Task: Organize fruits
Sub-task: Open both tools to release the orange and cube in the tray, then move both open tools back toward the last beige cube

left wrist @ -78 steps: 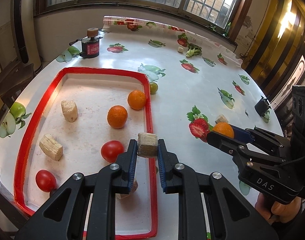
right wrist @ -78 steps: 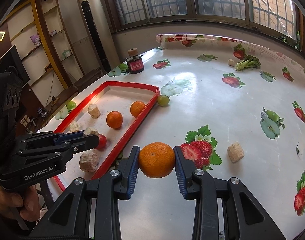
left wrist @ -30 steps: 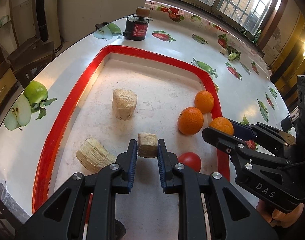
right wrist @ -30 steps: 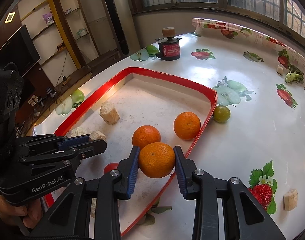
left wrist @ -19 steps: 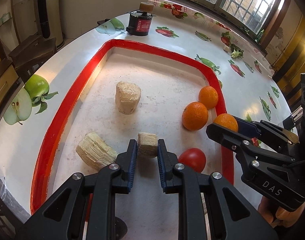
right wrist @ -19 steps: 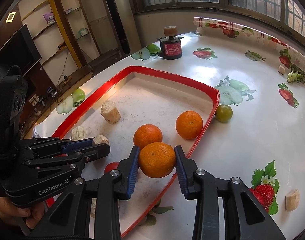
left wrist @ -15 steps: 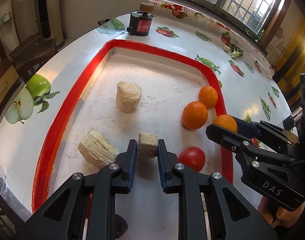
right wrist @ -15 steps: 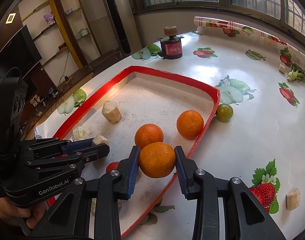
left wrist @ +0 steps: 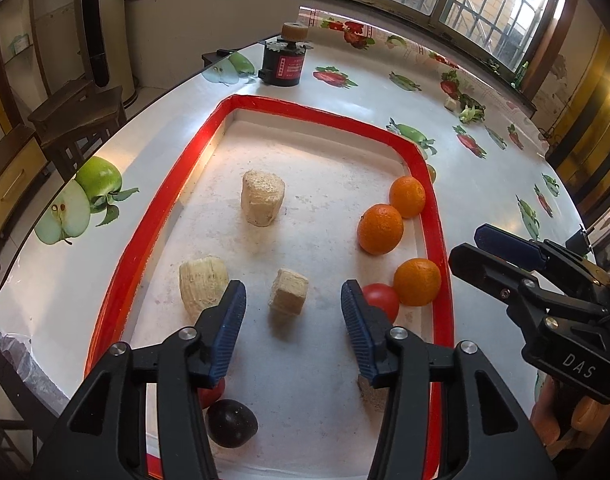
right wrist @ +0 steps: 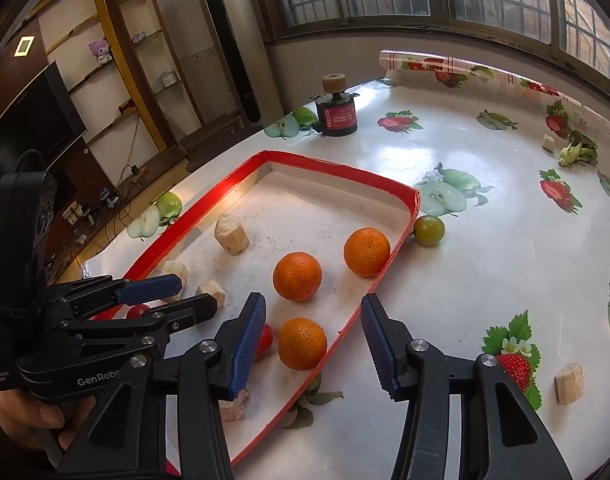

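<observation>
Releasing cube [left wrist: 288, 291], orange [right wrist: 302, 343], tools now open

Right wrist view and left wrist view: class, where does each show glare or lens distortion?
Right wrist view: window glare whitens the tablecloth behind the red tray; the window frame bows. Left wrist view: sunlit patch on the tray's far left rim; table edge curves, corners black.

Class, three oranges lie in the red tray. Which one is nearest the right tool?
The orange beside the red tomato, just ahead of the open right tool. The other two lie farther up the tray.
</observation>
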A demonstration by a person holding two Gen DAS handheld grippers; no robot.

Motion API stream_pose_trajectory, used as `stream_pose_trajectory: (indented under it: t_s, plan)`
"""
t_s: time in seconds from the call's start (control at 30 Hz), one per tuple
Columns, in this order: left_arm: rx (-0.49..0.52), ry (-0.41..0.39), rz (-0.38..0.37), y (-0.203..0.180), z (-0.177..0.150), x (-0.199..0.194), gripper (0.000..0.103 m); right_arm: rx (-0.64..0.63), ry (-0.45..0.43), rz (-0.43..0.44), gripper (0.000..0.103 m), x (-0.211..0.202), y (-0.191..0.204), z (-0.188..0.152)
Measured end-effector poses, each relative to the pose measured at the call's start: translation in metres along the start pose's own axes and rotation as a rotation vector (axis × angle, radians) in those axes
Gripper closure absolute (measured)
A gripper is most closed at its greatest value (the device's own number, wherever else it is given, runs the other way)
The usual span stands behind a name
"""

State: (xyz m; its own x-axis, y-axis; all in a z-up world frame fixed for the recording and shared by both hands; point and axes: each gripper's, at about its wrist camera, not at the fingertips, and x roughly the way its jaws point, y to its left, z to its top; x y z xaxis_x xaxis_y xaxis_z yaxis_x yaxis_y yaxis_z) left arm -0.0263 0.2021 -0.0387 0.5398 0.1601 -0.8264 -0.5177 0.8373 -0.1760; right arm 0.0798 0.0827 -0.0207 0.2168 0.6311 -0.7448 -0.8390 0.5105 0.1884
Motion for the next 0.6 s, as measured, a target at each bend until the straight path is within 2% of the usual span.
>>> stream_pose_trajectory:
  t_s: [0.6]
  plan:
    - [0.062,-0.024,-0.033,-0.034,-0.003,-0.020,0.055,0.073,-0.044,-0.059,0.052,-0.049,-0.037,-0.029]
